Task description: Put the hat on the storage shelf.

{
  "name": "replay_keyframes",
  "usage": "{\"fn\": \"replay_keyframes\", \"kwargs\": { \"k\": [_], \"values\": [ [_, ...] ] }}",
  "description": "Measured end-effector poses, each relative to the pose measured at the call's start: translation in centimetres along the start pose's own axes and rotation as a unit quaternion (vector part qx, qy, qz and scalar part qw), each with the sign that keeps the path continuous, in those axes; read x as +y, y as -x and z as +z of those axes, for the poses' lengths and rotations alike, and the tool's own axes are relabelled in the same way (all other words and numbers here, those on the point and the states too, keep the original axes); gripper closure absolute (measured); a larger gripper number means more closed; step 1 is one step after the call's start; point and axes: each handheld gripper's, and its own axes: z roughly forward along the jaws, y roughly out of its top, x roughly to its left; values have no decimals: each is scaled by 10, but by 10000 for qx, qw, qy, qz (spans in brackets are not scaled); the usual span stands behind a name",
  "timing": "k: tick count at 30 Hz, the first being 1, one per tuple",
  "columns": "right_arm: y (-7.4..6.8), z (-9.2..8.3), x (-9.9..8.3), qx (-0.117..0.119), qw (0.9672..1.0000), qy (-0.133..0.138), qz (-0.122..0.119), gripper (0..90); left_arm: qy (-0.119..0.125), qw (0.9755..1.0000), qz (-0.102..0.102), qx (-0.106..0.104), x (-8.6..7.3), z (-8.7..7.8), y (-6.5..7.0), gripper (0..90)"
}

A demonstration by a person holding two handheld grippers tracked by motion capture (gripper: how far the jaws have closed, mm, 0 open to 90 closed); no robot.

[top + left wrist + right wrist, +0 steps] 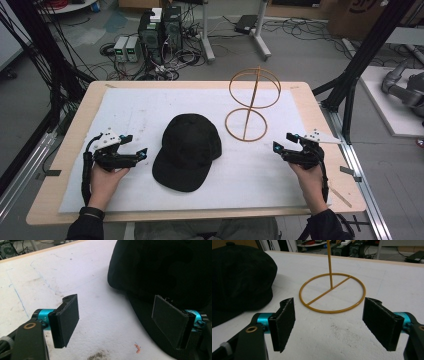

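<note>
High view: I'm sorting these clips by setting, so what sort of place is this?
Probably a robotics or electronics lab, not a home. Computer towers and tangled cables sit on the grey floor behind the wooden table, a black metal frame flanks it, and a grey robot arm lies at right.

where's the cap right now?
In the high view, the black cap lies flat mid-table on the white mat, between the left gripper and right gripper, just left of the gold wire stand.

high: above, looking down | tool views: low, close (share cap)
</note>
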Motion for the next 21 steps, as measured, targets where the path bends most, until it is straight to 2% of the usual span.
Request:
{"fn": "replay_keyframes", "kwargs": {
  "k": [10,14,16,17,18,20,21],
  "values": [
    [2,-1,0,64,9999,44,138,257,13,10000,21,23,0,-1,0,218],
    [2,-2,1,115,9996,88,226,220,44,10000,-8,43,0,-2,-1,219],
    [1,-2,1,191,9995,127,227,219,27,10000,-18,43,0,-2,-1,218],
    [-1,0,2,305,9992,144,201,217,16,10000,-8,54,0,-2,-2,218],
    [-1,0,2,305,9992,144,201,217,19,10000,-16,40,-1,-2,-2,218],
    [-7,3,4,403,9990,156,81,220,8,10000,-20,47,-1,-2,-3,218],
    [-10,4,4,441,9989,142,98,223,6,10000,-31,46,-1,-3,-3,218]
  ]
}}
